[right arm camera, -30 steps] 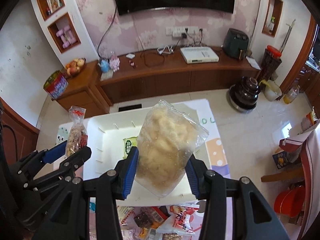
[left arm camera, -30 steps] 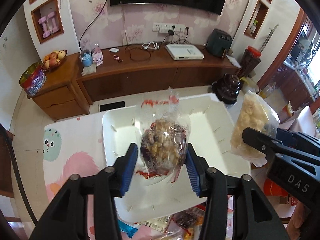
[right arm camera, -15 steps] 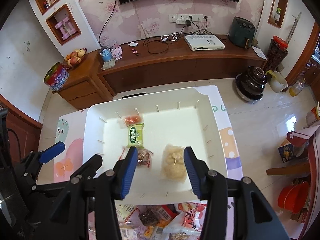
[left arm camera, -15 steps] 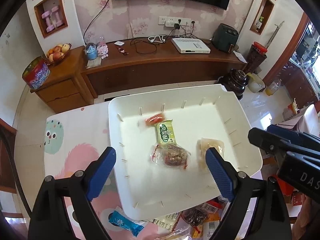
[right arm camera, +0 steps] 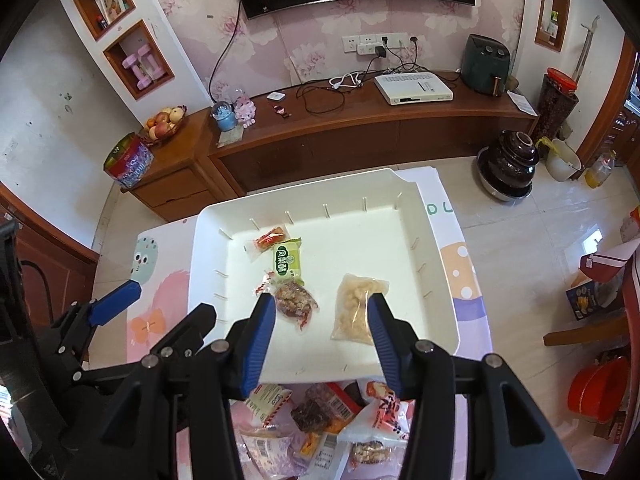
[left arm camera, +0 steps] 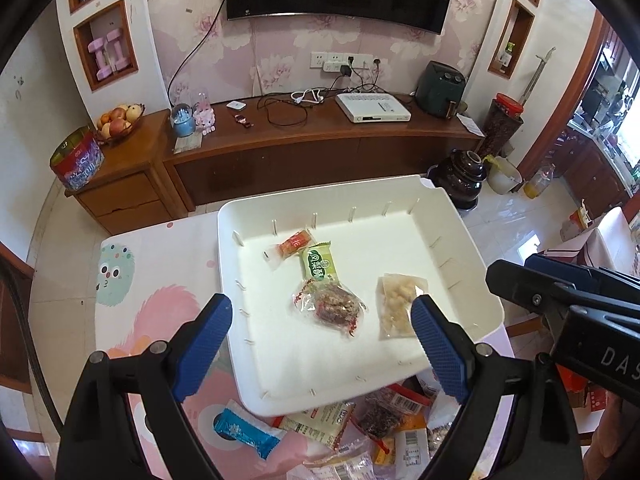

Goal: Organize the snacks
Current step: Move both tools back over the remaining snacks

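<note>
Your left claw has just sprung wide and holds nothing above the white tray. Your right claw gapes partway, empty. Both bags, the nut bag and pale puff bag, lie inside the tray.

"DAS" on the black right tongs, "D L" on the table mat

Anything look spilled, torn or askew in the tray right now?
Nothing looks spilled or torn. Four packets lie flat in the white tray: a red one, a green one, a brown nut bag and a pale puffed-snack bag. They sit at loose angles, unaligned.
</note>
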A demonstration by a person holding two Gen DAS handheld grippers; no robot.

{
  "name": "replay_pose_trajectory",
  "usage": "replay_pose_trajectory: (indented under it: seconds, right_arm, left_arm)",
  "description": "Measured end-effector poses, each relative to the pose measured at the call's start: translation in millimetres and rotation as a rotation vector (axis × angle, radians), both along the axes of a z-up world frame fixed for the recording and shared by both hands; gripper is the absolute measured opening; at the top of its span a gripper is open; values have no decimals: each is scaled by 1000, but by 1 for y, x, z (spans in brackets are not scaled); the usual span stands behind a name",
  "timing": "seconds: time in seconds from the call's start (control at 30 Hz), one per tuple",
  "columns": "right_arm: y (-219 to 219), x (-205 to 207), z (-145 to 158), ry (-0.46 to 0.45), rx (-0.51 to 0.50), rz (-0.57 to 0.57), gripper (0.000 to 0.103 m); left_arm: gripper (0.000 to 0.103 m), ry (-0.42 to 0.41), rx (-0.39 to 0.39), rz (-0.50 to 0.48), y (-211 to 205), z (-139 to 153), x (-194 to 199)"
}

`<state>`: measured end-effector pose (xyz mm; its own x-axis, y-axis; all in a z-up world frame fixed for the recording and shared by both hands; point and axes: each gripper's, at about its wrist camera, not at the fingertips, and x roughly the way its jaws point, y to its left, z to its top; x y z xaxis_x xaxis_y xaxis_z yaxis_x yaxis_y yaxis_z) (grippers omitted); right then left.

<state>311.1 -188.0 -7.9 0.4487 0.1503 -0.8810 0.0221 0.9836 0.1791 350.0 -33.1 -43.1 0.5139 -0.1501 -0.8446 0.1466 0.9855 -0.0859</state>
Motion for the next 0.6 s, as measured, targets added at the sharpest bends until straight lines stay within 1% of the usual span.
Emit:
replay_pose_trajectory:
  seconds: [0.1,0.27,0.43,0.6]
  right_arm:
    - [-2,-10,6,-15,6,5,49]
    - [-9,-35,15,-39,20,15,49]
    - [-19,-66,22,-58,27,19,48]
    - [-31,-99,27,-71,30,15,48]
  left_arm:
    - [90,-17,-2,-11,-2,8,-14]
    - [90,-50,17,-39,-10,19,-46]
    - [90,-81,32,-70,-24,29,-81]
    - [91,-130,37,-98,-41,36,-120]
